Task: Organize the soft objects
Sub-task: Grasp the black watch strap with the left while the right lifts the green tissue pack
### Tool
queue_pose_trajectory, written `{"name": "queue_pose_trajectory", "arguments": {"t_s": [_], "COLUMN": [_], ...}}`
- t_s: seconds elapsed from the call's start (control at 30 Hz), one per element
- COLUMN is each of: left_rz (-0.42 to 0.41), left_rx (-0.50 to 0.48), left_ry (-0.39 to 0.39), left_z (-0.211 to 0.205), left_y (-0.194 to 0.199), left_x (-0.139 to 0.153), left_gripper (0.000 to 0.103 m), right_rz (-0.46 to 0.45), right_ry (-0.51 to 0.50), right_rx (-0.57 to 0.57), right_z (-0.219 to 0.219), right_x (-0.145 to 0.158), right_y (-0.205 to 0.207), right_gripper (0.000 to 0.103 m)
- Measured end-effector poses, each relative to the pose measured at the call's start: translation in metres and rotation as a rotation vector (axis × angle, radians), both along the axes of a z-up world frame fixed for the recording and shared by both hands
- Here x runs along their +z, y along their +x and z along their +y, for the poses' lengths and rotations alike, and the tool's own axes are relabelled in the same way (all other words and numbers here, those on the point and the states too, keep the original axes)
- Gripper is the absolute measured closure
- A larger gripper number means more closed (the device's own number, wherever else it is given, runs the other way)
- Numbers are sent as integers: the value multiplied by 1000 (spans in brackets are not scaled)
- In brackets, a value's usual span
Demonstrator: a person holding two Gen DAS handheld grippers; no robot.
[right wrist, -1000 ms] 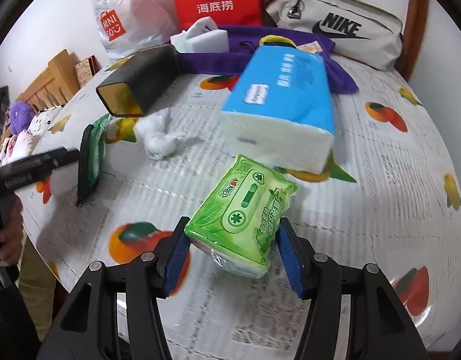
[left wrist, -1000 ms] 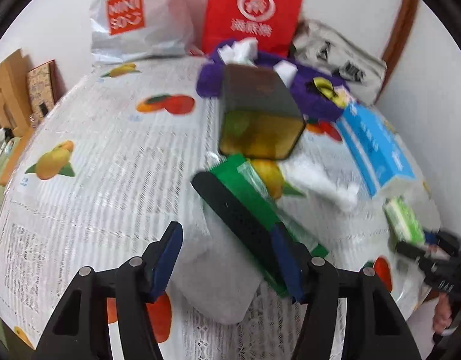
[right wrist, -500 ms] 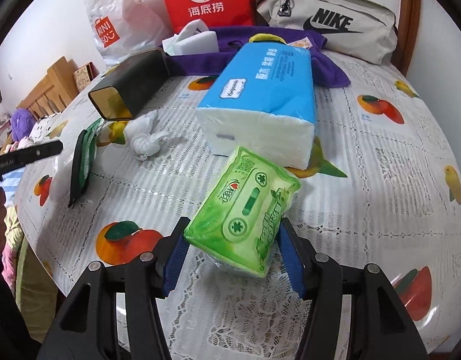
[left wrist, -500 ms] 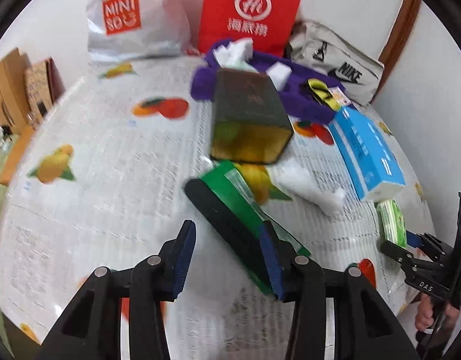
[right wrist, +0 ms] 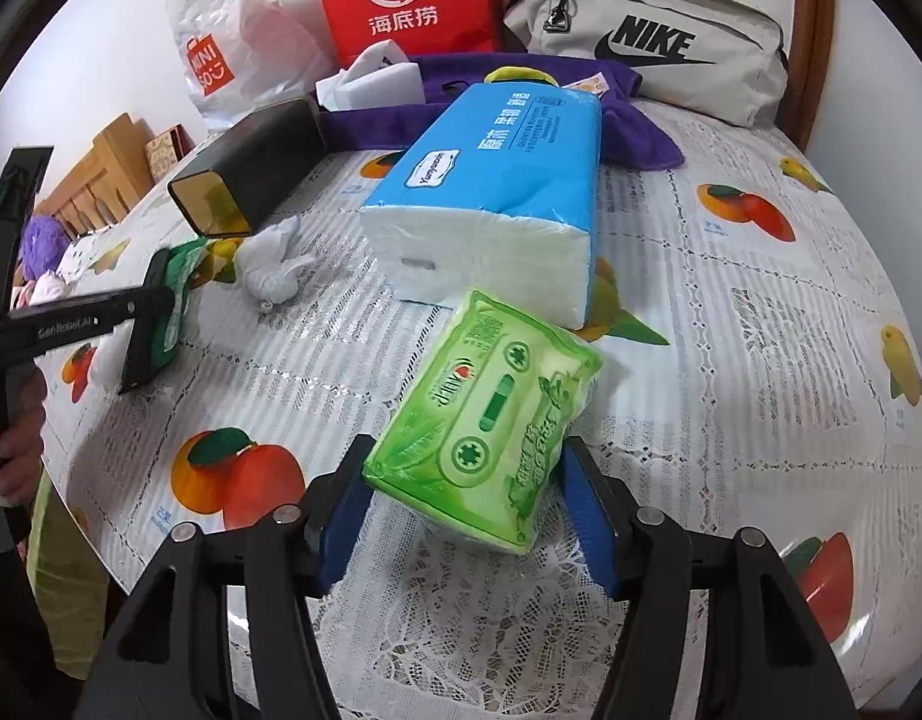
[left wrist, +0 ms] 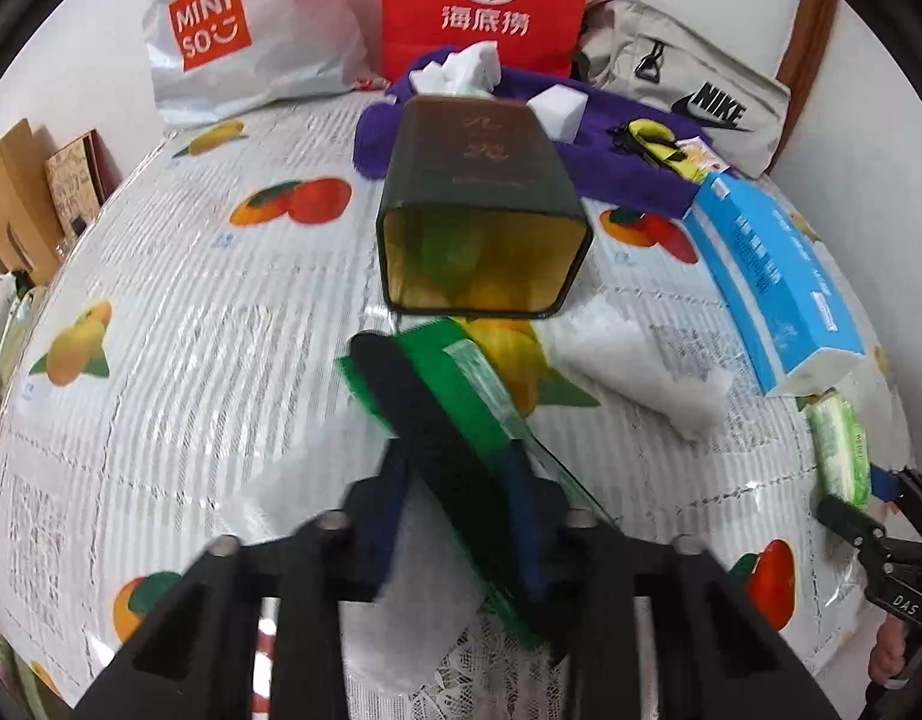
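Two grippers are in my views. The left gripper (left wrist: 461,480) has just been closing its blue fingers (left wrist: 384,516), which now pinch the flat black-and-green scrub pad in its clear wrapper (left wrist: 437,408), just in front of the dark rectangular tin lying on its side (left wrist: 482,204) on the fruit-print counter (left wrist: 179,324). My right gripper (right wrist: 467,516) has been opening; its fingers (right wrist: 341,516) are spread around the green tissue pack (right wrist: 491,414), which leans against the blue-wrapped tissue block (right wrist: 503,180).
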State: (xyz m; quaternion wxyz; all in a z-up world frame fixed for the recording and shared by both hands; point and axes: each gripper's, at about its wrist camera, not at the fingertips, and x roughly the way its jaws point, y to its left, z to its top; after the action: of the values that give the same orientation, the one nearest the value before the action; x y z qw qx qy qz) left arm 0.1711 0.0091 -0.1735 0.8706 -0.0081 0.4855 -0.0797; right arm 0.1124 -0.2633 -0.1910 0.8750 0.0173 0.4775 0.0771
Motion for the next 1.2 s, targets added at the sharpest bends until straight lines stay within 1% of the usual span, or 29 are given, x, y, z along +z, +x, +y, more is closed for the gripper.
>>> {"name": "queue_pose_trajectory", "arguments": {"t_s": [0.03,0.07,0.1,0.17,0.23,0.3,0.33,0.43,0.53,0.63,0.67,0.77,0.8,0.83,0.87,0.9,0.93,0.97,1.07,1.2], "left_rz": [-3,-7,-10,-4,10,28,21,17,7,3,7,10,5,-2,-7,-12,-12,-14,-19,-41], "left_rx": [-12,-22,-28,-30,-29,-21,-13,2,-15,-29,-31,-28,-17,-13,-11,-13,-24,-23,-36,-40], "left_ry": [-18,-32,-31,-5,0,12,11,11,26,37,39,56,71,74,66,51,29,25,-4,-53], "left_z": [3,4,6,6,7,8,9,13,12,11,11,10,10,10,11,12,13,13,15,18], "left_y": [0,-1,-4,-5,-7,-7,-8,-9,-11,-13,-13,-14,-14,-15,-15,-15,-15,-15,-17,-21], "left_x": [3,5,7,6,3,-2,-2,-2,-2,-1,-1,-2,-3,-3,-4,-4,-4,-4,0,13], "left_gripper": [91,91,91,90,86,79,76,76,81,82,82,78,72,72,72,80,82,83,84,84], "right_rz": [3,2,2,6,7,9,9,11,9,22,19,22,20,18,13,7,-2,-10,-10,-18], "right_ry": [8,20,26,36,35,32,32,36,37,23,15,-28,-42,-51,-58,-67,-83,-80,-46,25], "right_rx": [1,-1,-3,-8,-12,-17,-20,-27,-38,-50,-50,-56,-60,-63,-67,-72,-81,-87,-93,-77], "right_z": [-1,-3,-4,-7,-9,-9,-9,-10,-9,-6,-5,2,4,5,6,6,6,5,-1,-6], "right_x": [0,0,1,2,1,1,2,4,4,0,0,-2,-3,-3,-4,-4,-4,-3,-1,8], "right_y": [0,0,0,0,0,1,1,3,8,15,16,18,18,18,18,18,18,17,15,7], "right_gripper": [40,39,39,38,38,38,38,37,32,29,26,25,25,25,28,34,39,45,50,50]}}
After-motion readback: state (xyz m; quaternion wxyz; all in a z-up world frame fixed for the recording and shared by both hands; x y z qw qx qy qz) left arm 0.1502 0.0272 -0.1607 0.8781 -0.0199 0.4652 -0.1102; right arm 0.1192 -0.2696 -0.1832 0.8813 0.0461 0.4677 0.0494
